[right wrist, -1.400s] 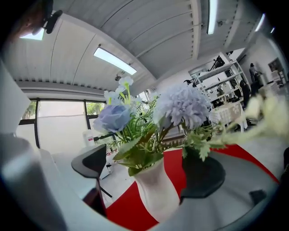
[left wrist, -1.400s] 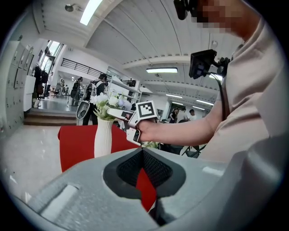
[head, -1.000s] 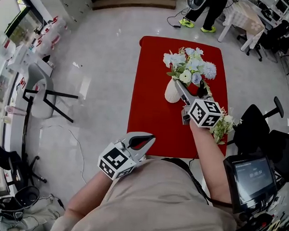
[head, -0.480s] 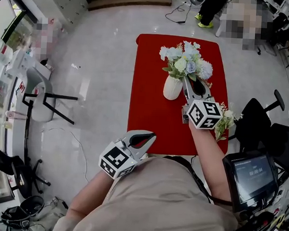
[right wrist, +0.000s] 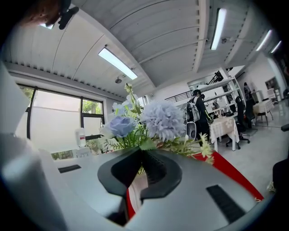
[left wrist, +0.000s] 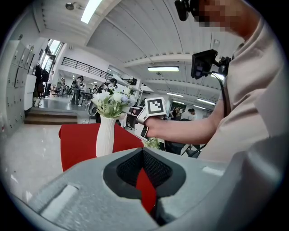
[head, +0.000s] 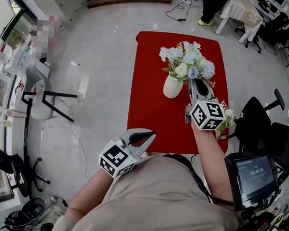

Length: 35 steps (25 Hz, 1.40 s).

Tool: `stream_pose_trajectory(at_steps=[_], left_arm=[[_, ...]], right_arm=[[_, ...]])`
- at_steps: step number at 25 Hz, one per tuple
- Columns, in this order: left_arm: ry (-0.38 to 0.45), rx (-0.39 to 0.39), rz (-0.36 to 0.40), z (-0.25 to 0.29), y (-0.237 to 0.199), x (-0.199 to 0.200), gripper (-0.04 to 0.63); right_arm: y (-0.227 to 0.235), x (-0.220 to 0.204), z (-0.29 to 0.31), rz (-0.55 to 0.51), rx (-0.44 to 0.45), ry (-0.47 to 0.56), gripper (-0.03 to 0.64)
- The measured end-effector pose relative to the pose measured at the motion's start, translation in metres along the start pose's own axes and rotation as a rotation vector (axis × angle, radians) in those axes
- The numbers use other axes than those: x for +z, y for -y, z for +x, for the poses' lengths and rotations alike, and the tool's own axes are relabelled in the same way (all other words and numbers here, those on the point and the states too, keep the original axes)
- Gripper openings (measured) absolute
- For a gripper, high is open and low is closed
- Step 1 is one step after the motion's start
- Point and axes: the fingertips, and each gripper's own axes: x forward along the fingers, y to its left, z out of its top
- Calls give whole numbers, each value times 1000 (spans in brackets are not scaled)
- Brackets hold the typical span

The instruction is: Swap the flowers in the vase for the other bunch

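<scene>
Pale glossy floor (head: 99,57) around a red tabletop (head: 149,113). A white vase (head: 173,88) near its 12 o'clock end holds the blue-white flowers (head: 188,64). The right gripper (head: 193,82), at the vase's 2 o'clock, has just closed its jaws on their stems. The second bunch (head: 226,122) lies at the vase's 4 o'clock. The left gripper (head: 150,134) is closed and empty at the 6 o'clock edge.

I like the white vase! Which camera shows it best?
The left gripper view: the vase stands whole, side-on. The head view sees it from above, under the flowers. The right gripper view's jaws hide most of it.
</scene>
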Motion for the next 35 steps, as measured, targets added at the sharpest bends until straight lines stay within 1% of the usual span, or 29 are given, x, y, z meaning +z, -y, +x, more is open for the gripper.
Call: stream_pose_trajectory(at_steps=[11, 15, 18, 28, 35], left_arm=[[0, -12, 4, 1, -2, 2, 8], [0, -14, 4, 0, -3, 3, 8], [1, -14, 3, 0, -2, 3, 8], [0, -5, -5, -1, -6, 1, 8], [-2, -13, -6, 3, -5, -2, 8]], right_arm=[[-10, 23, -5, -37, 46, 63, 15], [-13, 35, -5, -24, 63, 88, 15], [-14, 44, -5, 4, 78, 103, 15], [-23, 88, -9, 28, 132, 175, 15], [-23, 132, -18, 28, 160, 249, 15]])
